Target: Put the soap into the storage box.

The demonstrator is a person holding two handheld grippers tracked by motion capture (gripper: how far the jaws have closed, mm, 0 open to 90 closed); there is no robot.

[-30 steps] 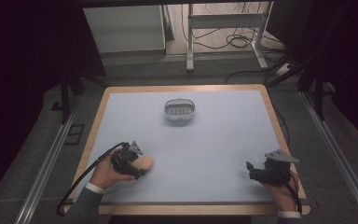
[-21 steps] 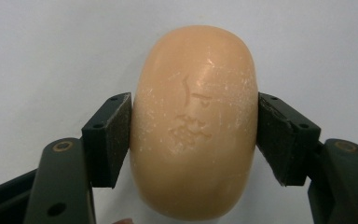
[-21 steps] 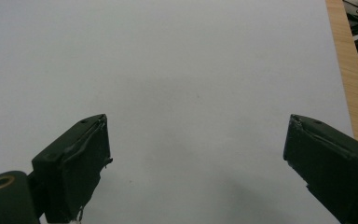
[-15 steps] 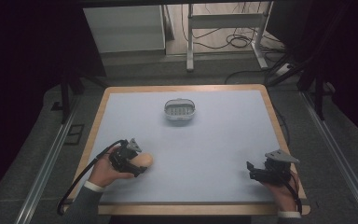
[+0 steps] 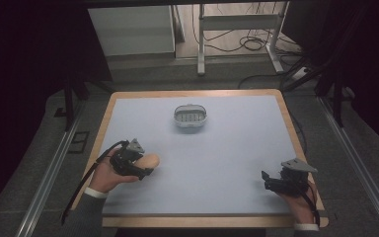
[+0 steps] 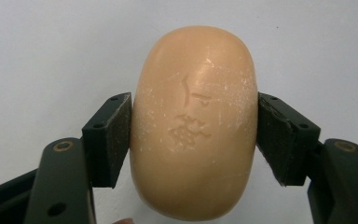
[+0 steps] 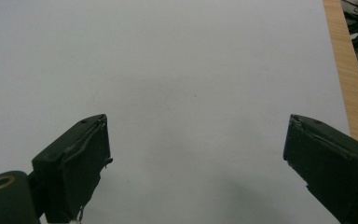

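Item: peach-coloured oval bar of soap (image 6: 193, 126), smooth, with a faint stamped mark on its upper face and pale scuffing. Location: near-left part of the table, at the left tool (image 5: 137, 167). Long axis: in the left gripper view it runs straight away from the tool body, across the line between the two pads; in the high view the bar sticks out to the right of the tool, toward the middle of the table. The stamped face is turned up toward the camera.

Left tool (image 6: 193, 135): both black pads clamped against the bar's long sides, at about mid-length.

Right tool (image 5: 272, 181): near-right part of the table, well apart from the soap; jaws standing wide apart with only bare surface between them (image 7: 196, 154).

Table (image 5: 237, 148): pale blue-grey top with a light wooden rim. Nothing lies between the soap and the dish.

Container: small grey oval dish with a perforated floor (image 5: 191, 118), far centre of the table, well apart from both tools; no contents visible in it.
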